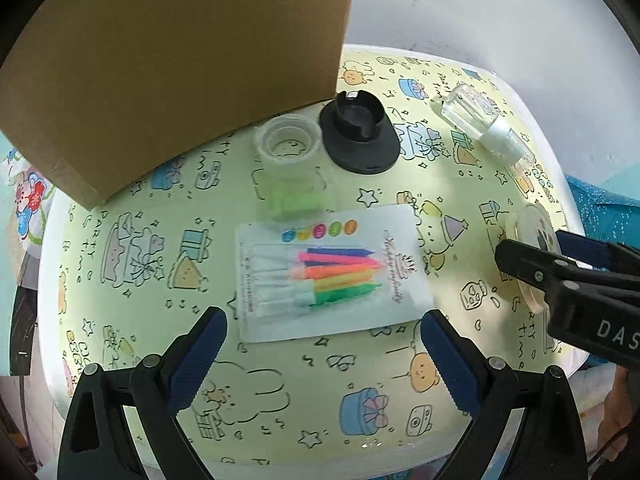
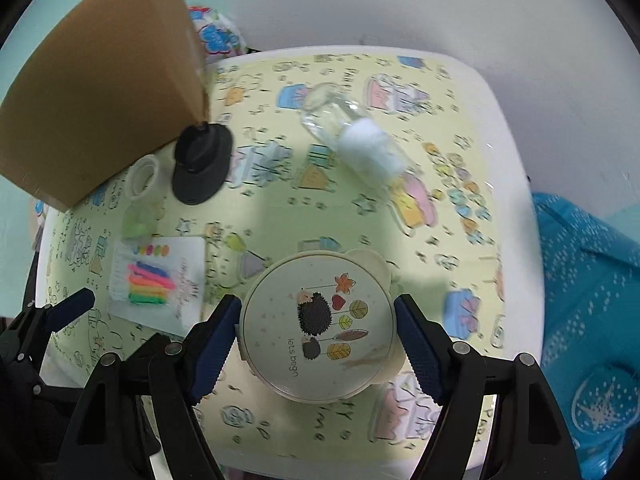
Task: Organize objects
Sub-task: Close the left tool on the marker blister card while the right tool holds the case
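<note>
here, right tongs (image 2: 316, 340) spread around hedgehog lid (image 2: 318, 326), contact unclear, left tongs (image 1: 324, 344) wide, empty, cardboard box (image 1: 172, 68) cropped

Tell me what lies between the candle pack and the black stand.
In the left wrist view, a clear jar with green contents lies between the candle pack and the black stand.

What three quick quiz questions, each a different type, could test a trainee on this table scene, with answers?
1. True or false: the candle pack lies between the left gripper's open fingers.
2. Multiple choice: the right gripper brackets A) the black stand, B) the round lid, C) the clear bottle.
3. Fill in: the cardboard ___ stands at the table's far left.

Key: 1 false, it lies ahead of them; 2 B; 3 box.
</note>
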